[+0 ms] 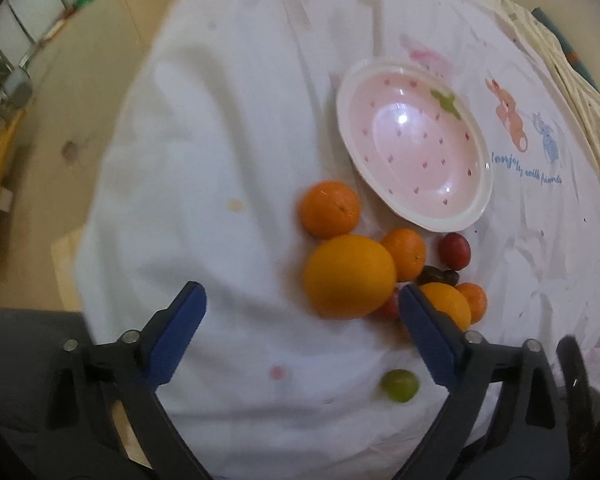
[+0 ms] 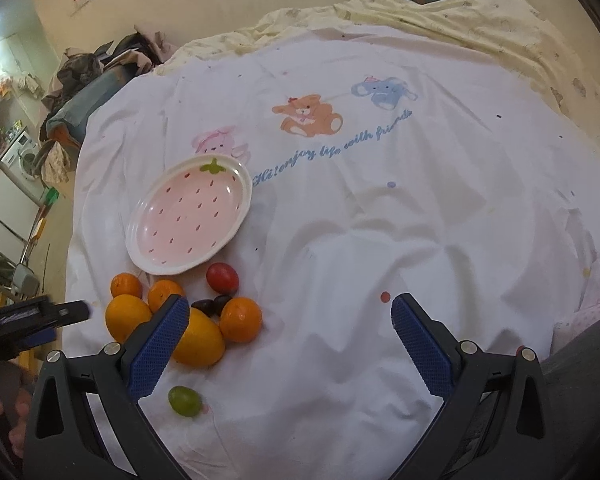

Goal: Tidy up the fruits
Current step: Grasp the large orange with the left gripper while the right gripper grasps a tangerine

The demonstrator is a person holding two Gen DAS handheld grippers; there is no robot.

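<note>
Both tongs are released and hold nothing — left gripper (image 1: 302, 312), right gripper (image 2: 290, 328). The round orange fruits (image 1: 350, 276) cluster beside the empty pink strawberty-patterned ceramic plate (image 1: 348, 120) mid-sheet; straddle the biggest squarely — close gently.

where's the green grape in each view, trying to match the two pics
Left wrist: the green grape lies low and right of centre, alone on the white cloth, just inside the left gripper's right finger.
Right wrist: the grape lies low and left, below the right gripper's left finger.
Shared landmark: the empty pink strawberry plate, beyond the heap of oranges in both views.
</note>
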